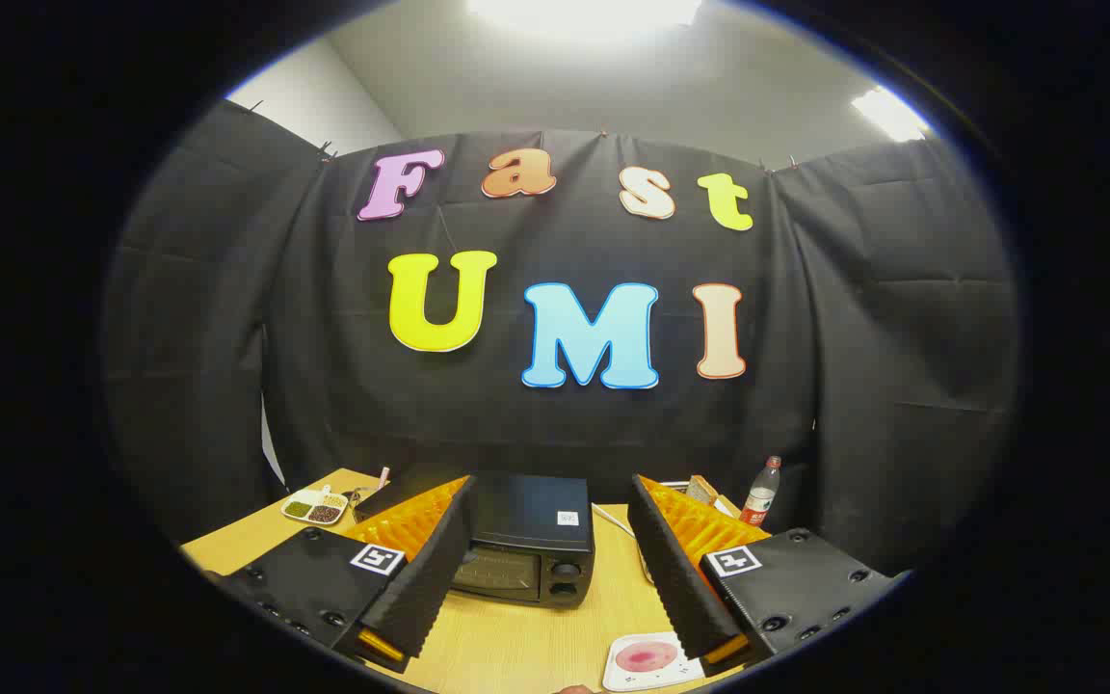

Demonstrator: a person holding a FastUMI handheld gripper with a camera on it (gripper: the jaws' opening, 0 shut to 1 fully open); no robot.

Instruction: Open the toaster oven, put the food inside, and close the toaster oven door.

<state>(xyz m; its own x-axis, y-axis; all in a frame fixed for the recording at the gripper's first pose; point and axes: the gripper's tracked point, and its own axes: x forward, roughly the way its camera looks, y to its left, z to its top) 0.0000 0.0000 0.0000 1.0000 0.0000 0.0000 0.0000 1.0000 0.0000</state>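
While the toaster oven [526, 540] sits with its door closed on the wooden surface [516, 646], the step in hand looks like the approach to open it. The hand-held gripper [550, 564] hangs above the surface with its fingers spread wide and nothing between them; the oven shows in the gap, beyond the fingertips. A white plate [649, 663] with a pink piece of food lies nearer, just beside the right finger. To do this well, I would bring the gripper down and forward, squarely facing the door, and aim for the door's top edge, where a handle most likely runs, though it is too small to make out. Closing both fingers firmly before pulling should keep the oven from sliding.
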